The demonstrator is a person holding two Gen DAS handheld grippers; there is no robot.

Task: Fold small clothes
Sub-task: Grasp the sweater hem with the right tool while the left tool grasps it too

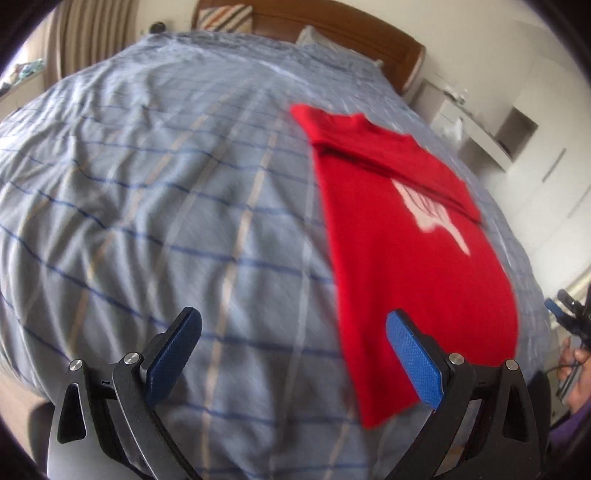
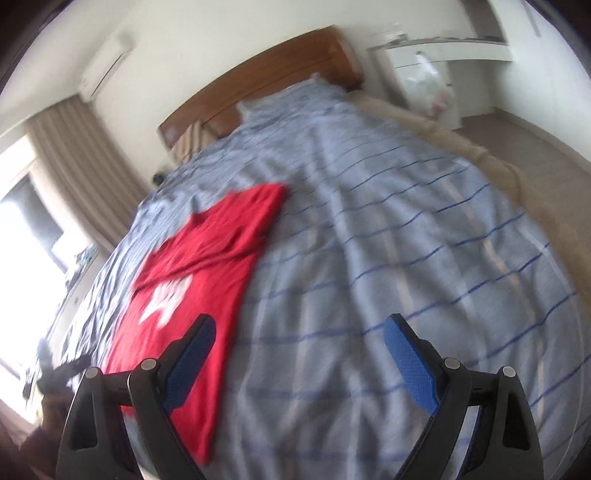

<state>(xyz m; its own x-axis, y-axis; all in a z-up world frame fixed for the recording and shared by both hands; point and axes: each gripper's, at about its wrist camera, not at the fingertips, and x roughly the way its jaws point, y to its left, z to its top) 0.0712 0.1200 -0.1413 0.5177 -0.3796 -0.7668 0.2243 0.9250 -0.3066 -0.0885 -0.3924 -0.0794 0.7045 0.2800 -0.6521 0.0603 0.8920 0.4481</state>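
This is a bedroom in a home. A wide bed (image 1: pixel 166 184) fills both views, covered by a pale blue checked quilt (image 2: pixel 388 258), with a wooden headboard (image 2: pixel 266 77) at the far end and a striped pillow (image 1: pixel 225 16) leaning against it. Beige curtains (image 2: pixel 81 162) hang beside a bright window (image 2: pixel 22 258), and an air conditioner (image 2: pixel 107 66) sits high on the white wall. White built-in cupboards (image 1: pixel 546 140) and a white shelf unit (image 2: pixel 436 70) stand beside the bed, on a tiled floor (image 2: pixel 524 136).
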